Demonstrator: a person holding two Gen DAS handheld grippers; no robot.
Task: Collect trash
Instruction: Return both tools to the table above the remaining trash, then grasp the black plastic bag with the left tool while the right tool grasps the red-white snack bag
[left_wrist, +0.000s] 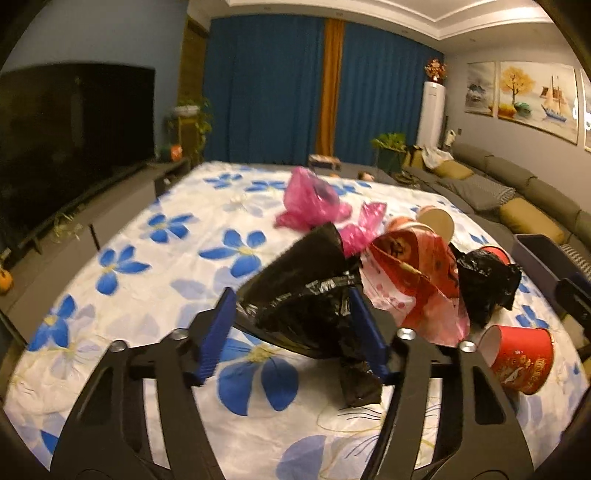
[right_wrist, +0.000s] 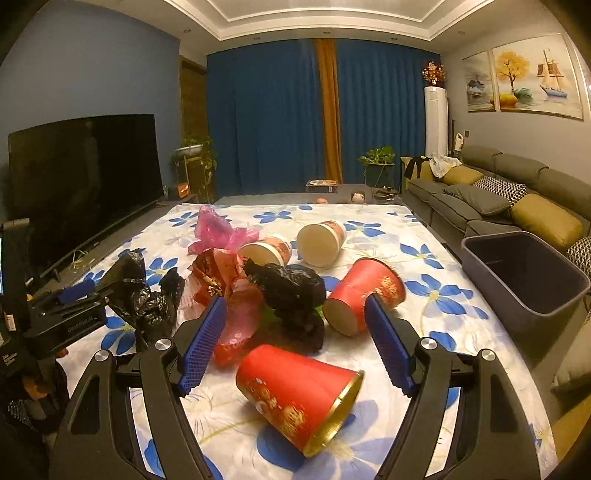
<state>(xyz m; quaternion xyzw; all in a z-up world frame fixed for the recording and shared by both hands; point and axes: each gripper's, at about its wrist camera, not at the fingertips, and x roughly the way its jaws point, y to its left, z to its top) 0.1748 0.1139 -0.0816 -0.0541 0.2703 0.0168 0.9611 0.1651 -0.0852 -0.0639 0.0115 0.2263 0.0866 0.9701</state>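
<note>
Black bag (left_wrist: 295, 314) sits clamped inside the left hand-held gripper (left_wrist: 293, 332); the right hand-held gripper (right_wrist: 295, 339) gapes above a red cup (right_wrist: 295, 402).

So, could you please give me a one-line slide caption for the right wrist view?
Right gripper open above a tipped red cup on the floral cloth, grey bin alongside.

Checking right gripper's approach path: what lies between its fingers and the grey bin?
In the right wrist view, only bare floral cloth lies between the right gripper and the grey bin; the red cups sit left of that stretch.
</note>
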